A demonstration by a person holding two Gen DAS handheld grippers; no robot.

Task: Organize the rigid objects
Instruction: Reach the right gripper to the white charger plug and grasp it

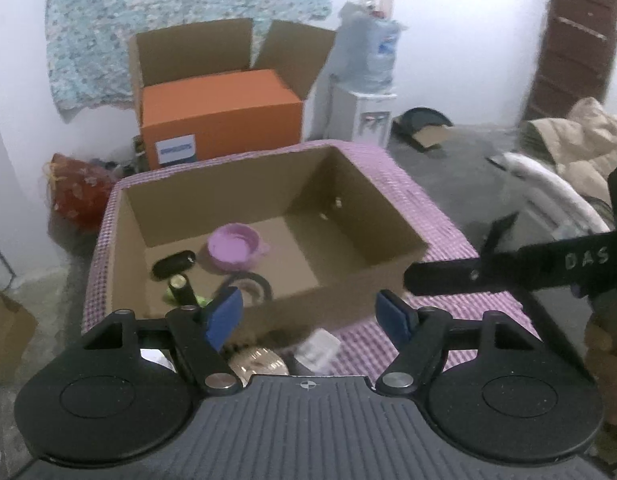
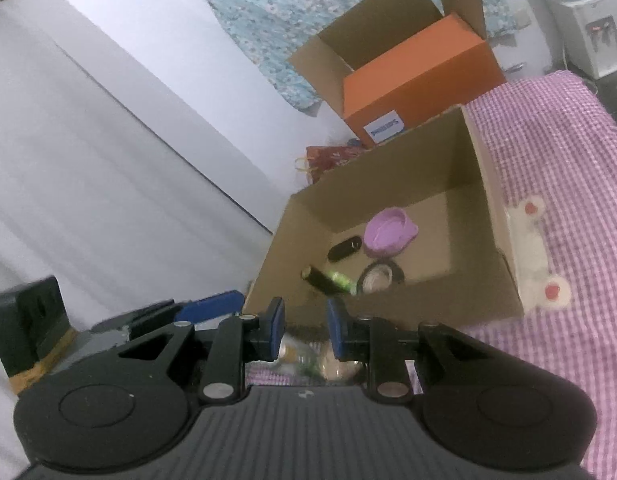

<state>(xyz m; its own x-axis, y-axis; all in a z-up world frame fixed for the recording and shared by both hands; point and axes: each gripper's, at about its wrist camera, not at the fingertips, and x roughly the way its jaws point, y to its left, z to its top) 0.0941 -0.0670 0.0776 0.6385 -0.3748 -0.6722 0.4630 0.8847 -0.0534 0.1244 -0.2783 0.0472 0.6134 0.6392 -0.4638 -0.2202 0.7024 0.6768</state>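
While left gripper [image 1: 310, 314] gapes | cardboard box [image 1: 388, 216] just beyond

Gold round object [image 1: 257, 364]: half hidden behind my gripper body.
Clear item under right pads [image 2: 308, 360]: blurred; I cannot identify it.

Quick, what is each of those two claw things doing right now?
Left gripper: open, nothing between its pads.
Right gripper: jaws close together, a small gap left; whether they hold anything cannot be told.

One open cardboard box [image 1: 388, 216], one purple bowl [image 1: 235, 247], one black case [image 1: 174, 264], one tape roll [image 1: 248, 286], one dark bottle [image 1: 182, 290]
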